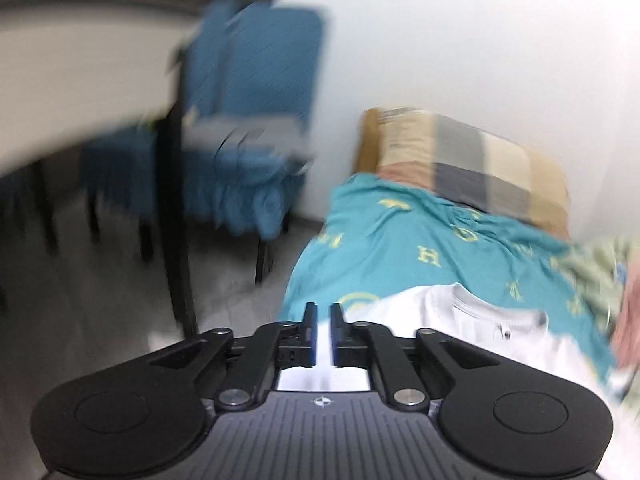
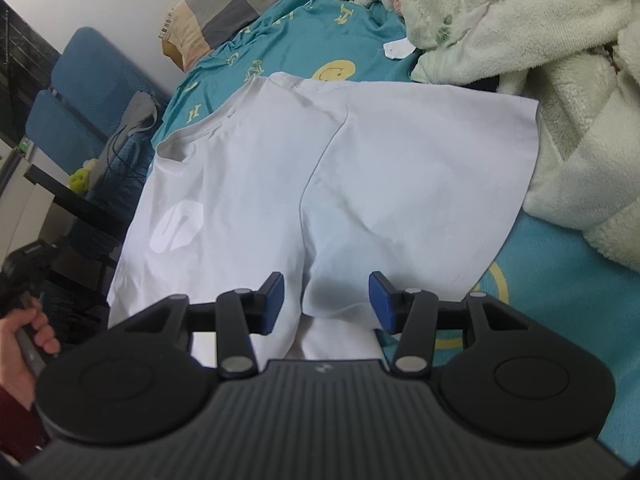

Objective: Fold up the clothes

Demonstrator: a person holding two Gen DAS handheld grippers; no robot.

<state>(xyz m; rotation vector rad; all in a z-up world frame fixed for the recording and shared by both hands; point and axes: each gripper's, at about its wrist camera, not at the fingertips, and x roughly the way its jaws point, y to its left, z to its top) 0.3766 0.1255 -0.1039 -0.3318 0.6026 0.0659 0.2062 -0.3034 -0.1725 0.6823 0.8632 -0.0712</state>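
While our right gripper [image 2: 326,298] hangs spread over the white T-shirt [image 2: 280,184], collar toward eleven o'clock, it sits nearer; our left gripper [image 1: 323,330] looks nearly closed, apparently empty.

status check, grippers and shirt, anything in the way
Left gripper nearly shut, empty, at the shirt's edge. Right gripper open over the shirt, one side folded in. Fluffy blanket crowds its far side.

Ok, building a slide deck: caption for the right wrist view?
Open right gripper over a partly folded white T-shirt on a teal bedsheet.
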